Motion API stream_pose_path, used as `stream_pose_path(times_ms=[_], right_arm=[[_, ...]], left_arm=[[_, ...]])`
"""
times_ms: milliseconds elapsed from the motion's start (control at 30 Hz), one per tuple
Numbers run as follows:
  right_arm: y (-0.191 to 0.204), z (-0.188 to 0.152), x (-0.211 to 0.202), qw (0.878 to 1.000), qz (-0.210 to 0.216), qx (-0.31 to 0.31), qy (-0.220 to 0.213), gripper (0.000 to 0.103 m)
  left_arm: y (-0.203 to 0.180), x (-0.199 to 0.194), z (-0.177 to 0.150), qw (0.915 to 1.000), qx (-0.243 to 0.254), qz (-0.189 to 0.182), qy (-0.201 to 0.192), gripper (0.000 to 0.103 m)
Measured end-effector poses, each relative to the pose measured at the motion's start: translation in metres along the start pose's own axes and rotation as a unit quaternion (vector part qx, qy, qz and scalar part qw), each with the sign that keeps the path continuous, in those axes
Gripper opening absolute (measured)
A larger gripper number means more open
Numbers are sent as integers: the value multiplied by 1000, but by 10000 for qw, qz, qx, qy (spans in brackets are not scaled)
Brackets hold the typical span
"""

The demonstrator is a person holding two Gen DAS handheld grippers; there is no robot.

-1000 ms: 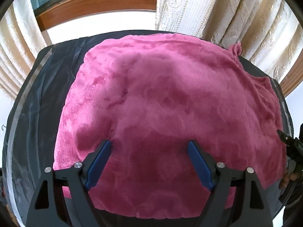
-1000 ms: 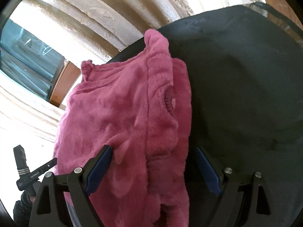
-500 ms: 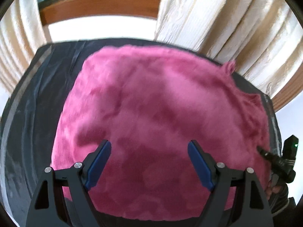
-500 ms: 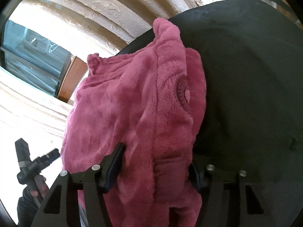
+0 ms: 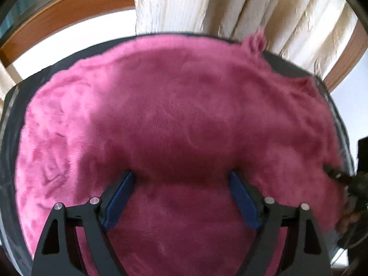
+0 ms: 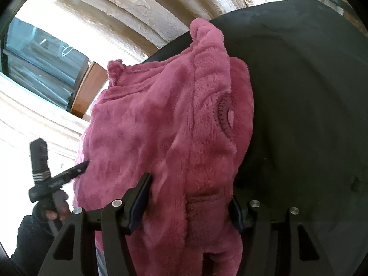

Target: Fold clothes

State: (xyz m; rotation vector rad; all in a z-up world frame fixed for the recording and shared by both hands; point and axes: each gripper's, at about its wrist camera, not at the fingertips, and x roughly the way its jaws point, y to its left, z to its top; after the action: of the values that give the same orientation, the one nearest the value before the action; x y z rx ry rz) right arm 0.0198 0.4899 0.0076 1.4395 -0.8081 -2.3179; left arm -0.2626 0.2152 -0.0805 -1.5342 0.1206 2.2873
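I see a plush, fuzzy pink fleece garment point(image 5: 174, 124) on a matt black tabletop point(image 6: 306, 96) with a faintly creased cover. My left hand-held gripper point(image 5: 180, 179) is matt black plastic with blue pads and shiny metal screws. Behind hang cream textured curtains point(image 5: 241, 7) and a glossy wooden frame point(image 5: 62, 25).

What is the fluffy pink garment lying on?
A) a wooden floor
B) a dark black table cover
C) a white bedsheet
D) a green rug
B: the pink fleece garment is spread over a dark black table cover, which shows bare beside the cloth in the right wrist view and around its edges in the left wrist view.
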Motion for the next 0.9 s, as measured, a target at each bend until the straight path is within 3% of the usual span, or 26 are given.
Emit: stream_pose_path(times_ms=[267,433,633,900], right_arm=[[8,3,-7,9995,74,261,-160,38],[25,5,-28,9966,327,543,-518,33],[91,8,-45,9957,261,245,-854,31],[207,10,-40,9917,95,-389,-1220,29]], left_arm=[[1,6,-2,9994,299,-88,-174,93],[8,-1,1,9988,270,-392,-118,93],[24,-28,9,9954,191,-936,-5,93],[91,-87,15,9884,-215,-1422,-479,93]])
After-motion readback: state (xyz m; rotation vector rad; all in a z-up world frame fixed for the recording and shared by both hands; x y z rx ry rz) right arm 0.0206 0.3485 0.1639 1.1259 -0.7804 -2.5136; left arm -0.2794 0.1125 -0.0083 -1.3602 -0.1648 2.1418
